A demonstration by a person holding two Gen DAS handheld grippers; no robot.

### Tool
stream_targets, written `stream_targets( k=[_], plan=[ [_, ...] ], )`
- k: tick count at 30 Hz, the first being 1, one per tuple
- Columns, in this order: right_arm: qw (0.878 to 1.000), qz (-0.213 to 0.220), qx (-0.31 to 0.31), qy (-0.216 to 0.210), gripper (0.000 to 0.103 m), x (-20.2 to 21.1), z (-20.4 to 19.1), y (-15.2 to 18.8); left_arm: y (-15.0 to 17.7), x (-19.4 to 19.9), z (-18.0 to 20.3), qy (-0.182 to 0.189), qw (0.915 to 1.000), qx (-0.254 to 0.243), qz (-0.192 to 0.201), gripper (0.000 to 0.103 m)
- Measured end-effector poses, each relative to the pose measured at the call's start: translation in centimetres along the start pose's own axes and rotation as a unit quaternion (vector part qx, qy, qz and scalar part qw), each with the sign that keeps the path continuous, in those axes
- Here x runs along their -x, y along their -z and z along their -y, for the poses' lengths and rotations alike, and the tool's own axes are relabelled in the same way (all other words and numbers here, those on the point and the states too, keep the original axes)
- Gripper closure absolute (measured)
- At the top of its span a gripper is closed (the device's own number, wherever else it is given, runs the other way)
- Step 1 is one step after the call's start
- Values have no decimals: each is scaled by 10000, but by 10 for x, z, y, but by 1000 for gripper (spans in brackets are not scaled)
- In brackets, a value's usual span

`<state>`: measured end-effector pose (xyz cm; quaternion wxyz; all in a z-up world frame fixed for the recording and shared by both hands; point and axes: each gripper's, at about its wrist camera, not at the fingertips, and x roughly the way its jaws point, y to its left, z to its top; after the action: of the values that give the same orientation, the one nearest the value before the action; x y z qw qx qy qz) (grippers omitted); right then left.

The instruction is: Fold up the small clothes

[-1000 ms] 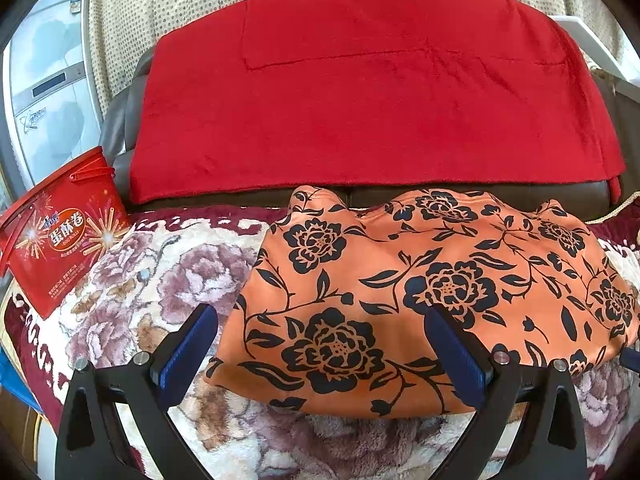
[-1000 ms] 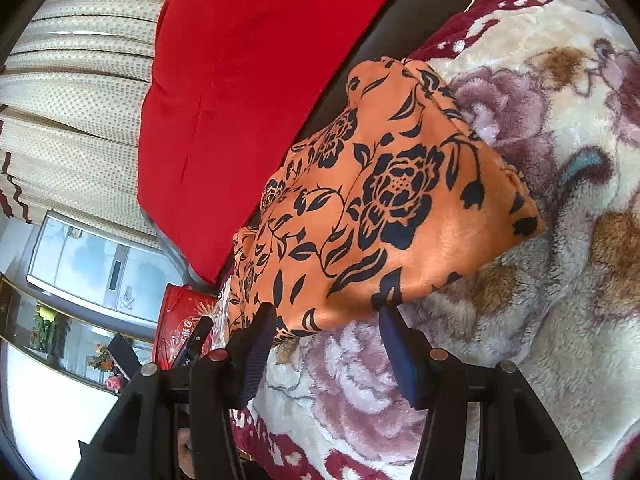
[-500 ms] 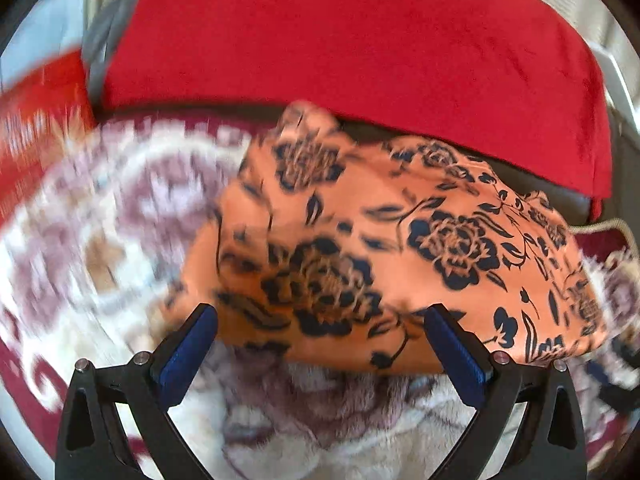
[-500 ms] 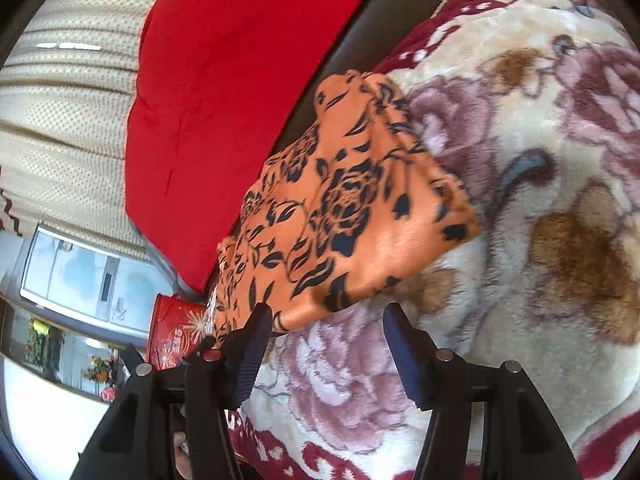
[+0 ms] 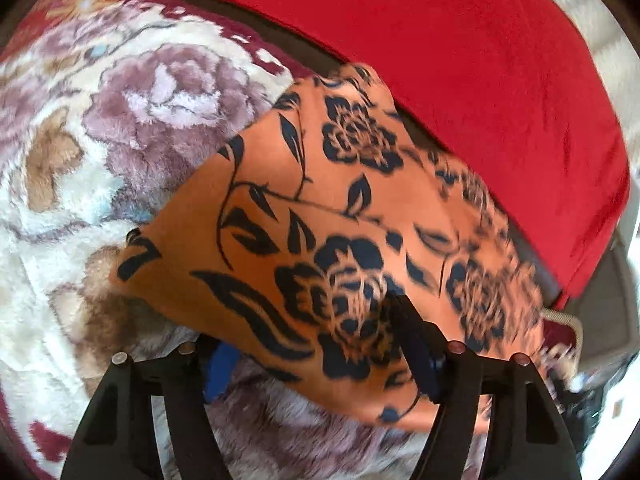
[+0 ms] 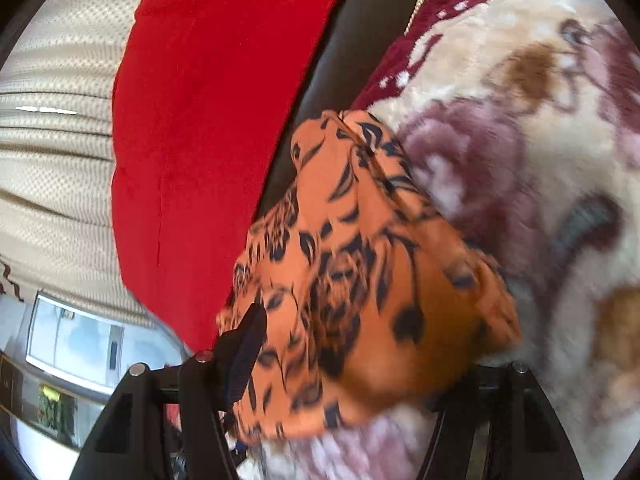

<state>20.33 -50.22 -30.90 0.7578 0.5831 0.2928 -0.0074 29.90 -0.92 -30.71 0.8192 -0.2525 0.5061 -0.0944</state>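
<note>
Left gripper [image 5: 320,344]: the fingers are closing, one blue pad tucked under the near edge of the orange floral garment [image 5: 320,216] and the other on top of it, so the cloth sits between them. Can't tell whether they're actually pinching it yet.

Right gripper [image 6: 360,364]: fingers are opening, and the same orange floral garment [image 6: 360,280] is bunched up between them. The left finger [image 6: 244,352] shows beside the cloth, the other one is buried under it, so can't say if there's any real grip.

The garment is a folded bundle lying on the plush flower-print blanket [image 5: 100,140], towards the back edge of the blanket, right by the dark seat back. A red cloth [image 5: 460,60] is draped over that seat back behind it. From the right wrist you also see a beige curtain [image 6: 60,160] further off, behind the red cloth. Everything's a bit motion-blurred.
</note>
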Motion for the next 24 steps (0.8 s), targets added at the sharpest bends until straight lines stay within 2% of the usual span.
stream_targets(
  k=[2, 4, 6, 10, 14, 15, 17, 19, 21, 22, 23, 24],
  plan=[
    [9999, 79, 16, -93, 36, -8, -5, -4, -3, -2, -3, 91, 9999, 102, 37, 30],
    [9997, 218, 67, 40, 43, -15, -10, -5, -3, -1, -2, 129, 9998, 91, 107, 30],
    [9991, 256, 268, 226, 74, -21, -15, -3, -3, -1, -2, 194, 9996, 37, 192, 31],
    [9966, 331, 570, 491, 79, -26, -23, 2, -10, 5, -6, 449, 9986, 75, 258, 71],
    [9956, 423, 689, 467, 80, -23, -30, 7, -11, 11, -13, 538, 9980, 102, 319, 72],
    [9959, 410, 644, 480, 80, -23, -27, 7, -10, 7, -14, 523, 9982, 153, 255, 68],
    [9968, 346, 528, 498, 80, -27, -22, 9, -7, 3, -21, 611, 9974, 354, 152, 52],
    [9970, 353, 502, 467, 79, -28, -23, 11, -8, 2, -21, 703, 9967, 381, 135, 50],
    [9977, 312, 455, 393, 77, -28, -21, 11, -9, 5, -18, 688, 9971, 261, 170, 54],
    [9979, 319, 432, 362, 77, -28, -21, 10, -10, 6, -18, 753, 9964, 263, 271, 71],
    [9979, 338, 442, 321, 77, -28, -21, 10, -10, 7, -17, 752, 9961, 268, 366, 77],
    [9975, 382, 496, 324, 79, -25, -21, 10, -11, 9, -17, 762, 9959, 252, 413, 79]
  ],
)
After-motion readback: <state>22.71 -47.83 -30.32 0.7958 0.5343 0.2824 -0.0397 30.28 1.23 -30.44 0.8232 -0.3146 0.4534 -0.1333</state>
